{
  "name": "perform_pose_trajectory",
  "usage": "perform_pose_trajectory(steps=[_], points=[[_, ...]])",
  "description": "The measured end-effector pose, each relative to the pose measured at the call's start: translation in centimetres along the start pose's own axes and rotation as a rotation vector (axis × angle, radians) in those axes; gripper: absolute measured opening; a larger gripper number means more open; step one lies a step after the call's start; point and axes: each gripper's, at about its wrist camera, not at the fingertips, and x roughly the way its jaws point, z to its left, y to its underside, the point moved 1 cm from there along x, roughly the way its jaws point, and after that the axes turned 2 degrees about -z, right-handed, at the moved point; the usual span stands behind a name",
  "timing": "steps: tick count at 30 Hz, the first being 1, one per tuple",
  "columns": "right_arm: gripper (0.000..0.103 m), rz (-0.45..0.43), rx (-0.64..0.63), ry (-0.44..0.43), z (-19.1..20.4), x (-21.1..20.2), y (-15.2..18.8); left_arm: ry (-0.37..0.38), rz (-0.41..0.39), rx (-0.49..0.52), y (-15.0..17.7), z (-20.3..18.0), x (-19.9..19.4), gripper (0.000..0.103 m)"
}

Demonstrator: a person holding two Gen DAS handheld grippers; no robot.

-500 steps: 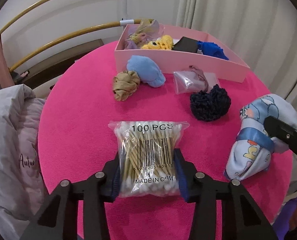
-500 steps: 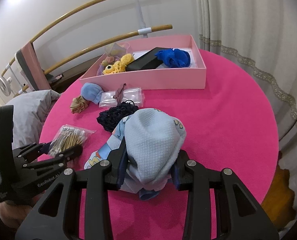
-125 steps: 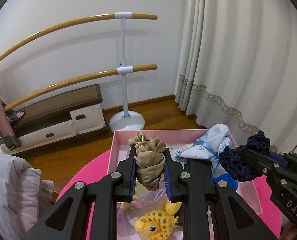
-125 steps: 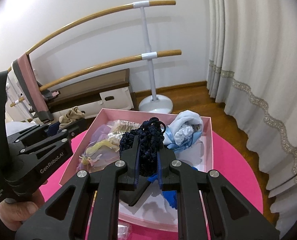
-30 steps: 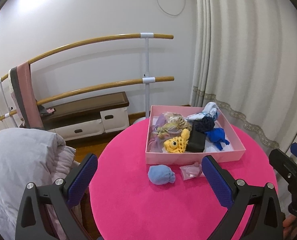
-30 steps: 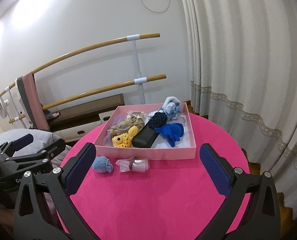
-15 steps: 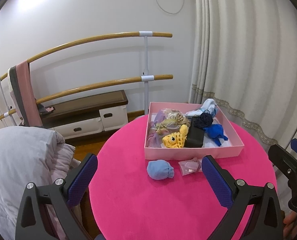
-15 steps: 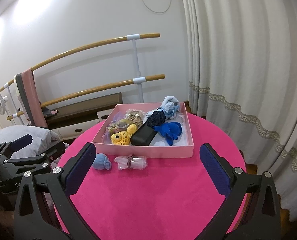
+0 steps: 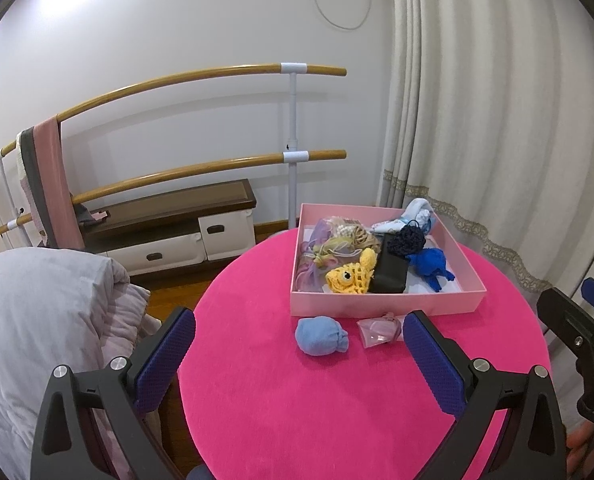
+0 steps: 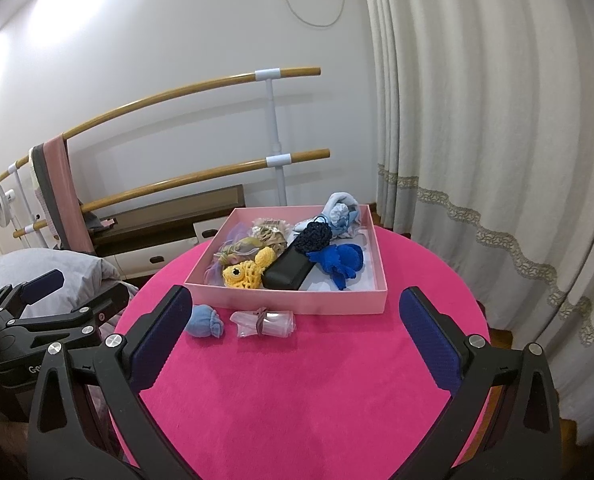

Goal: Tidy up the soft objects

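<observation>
Grippers come first: the left gripper (image 9: 299, 354) and the right gripper (image 10: 297, 338) both hang above the near edge of the round pink table (image 9: 337, 400), each with its fingers spread wide and nothing between them. Further in, two things lie on the cloth just before the near wall of the pink box (image 9: 385, 305): one light blue sock ball (image 9: 321, 336) toward the left, and one small clear bag (image 9: 379, 330) just beside it on the right. Inside the box, at the table's far edge, I count one yellow crochet fish (image 9: 351, 274), one black case (image 9: 391, 274), one bright blue knit (image 9: 431, 264), one dark navy scrunchie (image 9: 407, 238), one pale blue cloth bundle (image 9: 411, 216), plus a tangle of tan and lilac pieces too jumbled to count. By my reading the sorting is nearly finished, with just the two outside items left.
</observation>
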Motion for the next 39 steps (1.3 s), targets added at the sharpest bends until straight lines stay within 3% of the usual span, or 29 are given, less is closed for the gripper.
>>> perform_pose_trajectory(steps=[18,29,39], points=[[0.103,0.034,-0.004,-0.002,-0.3,0.3,0.5,-0.014,0.041,-0.014,1.5,0.7,1.5,0.103],[0.103,0.175,0.003,-0.011,-1.3,5.4,3.1,-0.02,0.133,-0.004,2.6,0.8,7.4,0.103],[0.103,0.245,0.005,-0.015,-1.9,9.2,4.3,-0.01,0.206,-0.001,2.9,0.5,14.5,0.103]])
